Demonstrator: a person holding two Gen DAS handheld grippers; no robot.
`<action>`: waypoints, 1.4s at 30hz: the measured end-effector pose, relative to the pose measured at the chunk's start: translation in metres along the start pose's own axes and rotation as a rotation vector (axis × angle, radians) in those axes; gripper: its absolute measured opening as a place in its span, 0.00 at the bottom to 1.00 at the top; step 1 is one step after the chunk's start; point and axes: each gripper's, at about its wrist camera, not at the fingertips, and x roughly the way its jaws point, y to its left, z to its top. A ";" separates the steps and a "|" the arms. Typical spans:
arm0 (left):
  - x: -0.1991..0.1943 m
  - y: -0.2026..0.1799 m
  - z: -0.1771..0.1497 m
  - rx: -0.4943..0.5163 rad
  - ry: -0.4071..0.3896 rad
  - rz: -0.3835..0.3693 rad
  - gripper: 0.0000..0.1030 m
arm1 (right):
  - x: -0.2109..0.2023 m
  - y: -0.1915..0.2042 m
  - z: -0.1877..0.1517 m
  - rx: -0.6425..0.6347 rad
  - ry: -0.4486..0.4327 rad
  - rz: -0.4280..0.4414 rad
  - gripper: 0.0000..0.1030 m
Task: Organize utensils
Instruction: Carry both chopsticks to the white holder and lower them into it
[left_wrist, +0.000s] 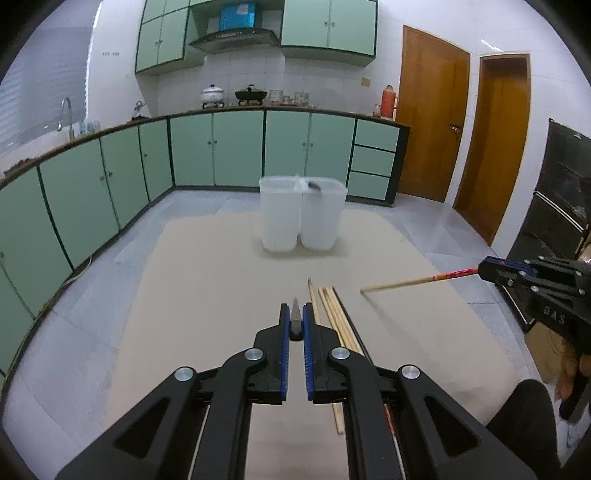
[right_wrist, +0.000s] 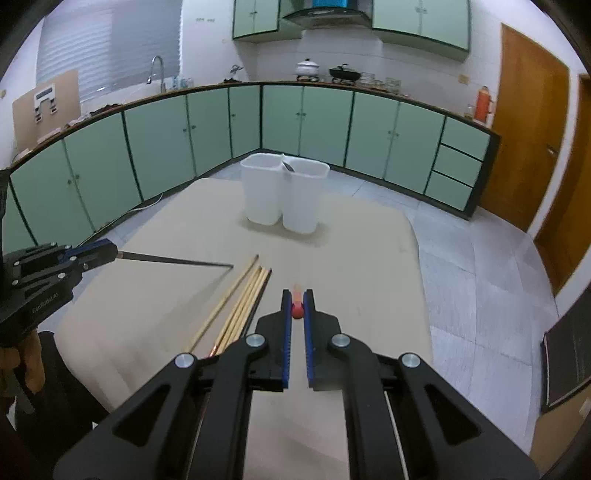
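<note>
Work looks barely begun: left gripper clamps a dark chopstick, right gripper a red-ended chopstick; loose chopsticks remain near, bins far.

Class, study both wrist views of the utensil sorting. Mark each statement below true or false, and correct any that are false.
1. The left gripper grips a dark chopstick. True.
2. The right gripper is empty. False: it holds a red-ended wooden chopstick.
3. The two translucent white plastic bins stand touching, side by side. True.
4. The loose wooden chopsticks lie inside a bin. False: they lie on the beige mat.
</note>
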 end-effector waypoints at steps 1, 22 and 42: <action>0.000 0.001 0.007 0.006 0.002 -0.002 0.07 | 0.001 -0.001 0.006 -0.005 0.008 0.005 0.05; 0.030 0.022 0.120 0.045 0.073 -0.069 0.07 | 0.036 -0.022 0.123 -0.085 0.208 0.106 0.05; 0.043 0.019 0.247 0.081 -0.052 -0.034 0.07 | 0.013 -0.038 0.246 -0.094 0.136 0.105 0.05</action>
